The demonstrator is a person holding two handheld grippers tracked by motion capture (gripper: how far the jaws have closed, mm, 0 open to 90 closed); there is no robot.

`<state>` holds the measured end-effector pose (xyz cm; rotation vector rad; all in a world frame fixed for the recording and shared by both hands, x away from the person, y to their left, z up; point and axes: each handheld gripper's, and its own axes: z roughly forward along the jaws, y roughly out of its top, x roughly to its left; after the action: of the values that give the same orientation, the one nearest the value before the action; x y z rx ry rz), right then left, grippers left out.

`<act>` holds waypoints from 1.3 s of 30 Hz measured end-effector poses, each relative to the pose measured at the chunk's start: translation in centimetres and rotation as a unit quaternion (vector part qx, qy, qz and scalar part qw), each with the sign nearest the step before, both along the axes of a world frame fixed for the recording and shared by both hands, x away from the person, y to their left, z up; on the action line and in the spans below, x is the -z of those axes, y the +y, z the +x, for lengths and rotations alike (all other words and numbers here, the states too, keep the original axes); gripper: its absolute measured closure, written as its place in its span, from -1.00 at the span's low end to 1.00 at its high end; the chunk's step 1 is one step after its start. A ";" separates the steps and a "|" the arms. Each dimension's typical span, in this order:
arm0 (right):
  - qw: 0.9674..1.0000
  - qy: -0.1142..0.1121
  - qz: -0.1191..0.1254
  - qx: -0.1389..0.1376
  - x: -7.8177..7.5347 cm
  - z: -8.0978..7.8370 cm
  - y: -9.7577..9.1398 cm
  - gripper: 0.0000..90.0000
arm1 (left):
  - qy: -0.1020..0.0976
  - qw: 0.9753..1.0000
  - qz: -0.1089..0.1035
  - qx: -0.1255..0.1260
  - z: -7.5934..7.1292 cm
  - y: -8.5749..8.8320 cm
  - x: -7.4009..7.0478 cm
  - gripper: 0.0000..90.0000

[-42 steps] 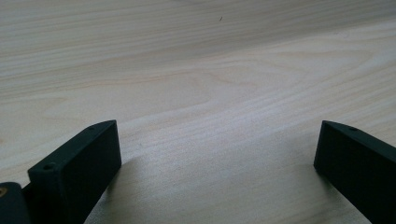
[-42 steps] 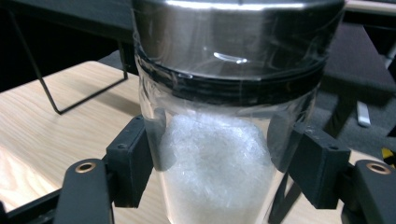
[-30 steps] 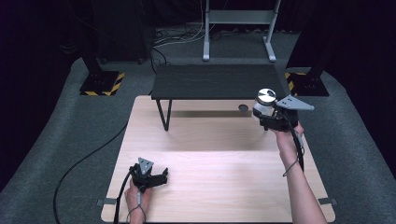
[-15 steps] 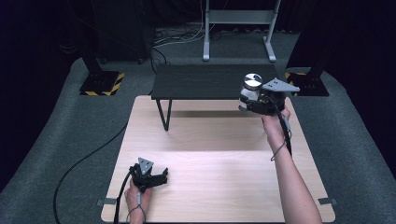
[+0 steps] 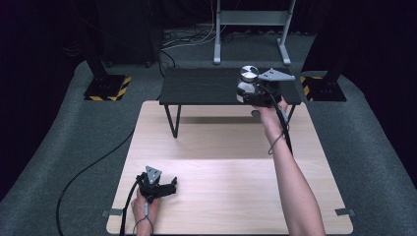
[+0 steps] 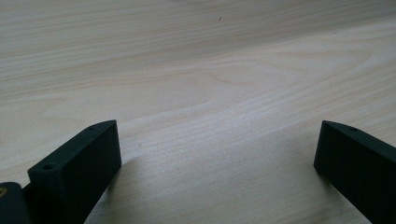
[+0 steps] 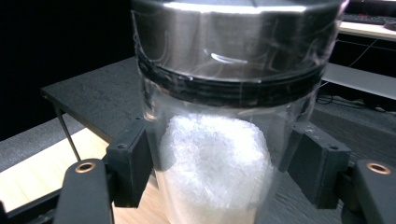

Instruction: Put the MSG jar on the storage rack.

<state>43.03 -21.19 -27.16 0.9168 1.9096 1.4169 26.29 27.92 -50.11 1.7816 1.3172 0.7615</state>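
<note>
My right gripper (image 5: 247, 92) is shut on a clear glass jar (image 5: 249, 78) with a shiny metal lid and white crumpled stuff inside. It holds the jar upright over the right part of a low black table (image 5: 206, 89); I cannot tell if the jar touches it. In the right gripper view the jar (image 7: 215, 140) stands between both black jaws, which press on its sides below the lid. My left gripper (image 5: 167, 188) rests near the front left of the light wooden table (image 5: 221, 162). Its jaws stand wide open over bare wood, with nothing between them (image 6: 217, 158).
The black table stands on thin metal legs (image 5: 170, 120) at the far edge of the wooden table. A black cable (image 5: 88, 169) runs over the grey carpet at the left. Two stands with striped bases (image 5: 105, 88) and a grey metal frame (image 5: 251, 29) stand behind.
My right gripper has carried the jar away from the person and to the left, from over the wooden table's far right corner to over the black table. The left gripper has stayed put.
</note>
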 end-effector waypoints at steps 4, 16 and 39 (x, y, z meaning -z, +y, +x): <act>1.000 0.005 0.003 -0.002 0.0 1.0 0.9 -0.33 | 0.000 1.000 0.000 0.000 0.0 0.0 0.0 -0.99; 1.000 0.023 -0.012 0.002 0.3 3.2 2.8 -0.33 | 0.000 1.000 -0.001 0.001 0.0 0.0 0.0 -0.99; 0.999 0.037 -0.010 0.017 1.8 5.0 3.0 -0.34 | 0.000 1.000 -0.004 0.000 0.0 0.0 0.0 -0.99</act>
<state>48.03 -18.21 -28.95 0.9990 1.9493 1.3586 26.33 27.96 -50.16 1.7747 1.3192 0.7544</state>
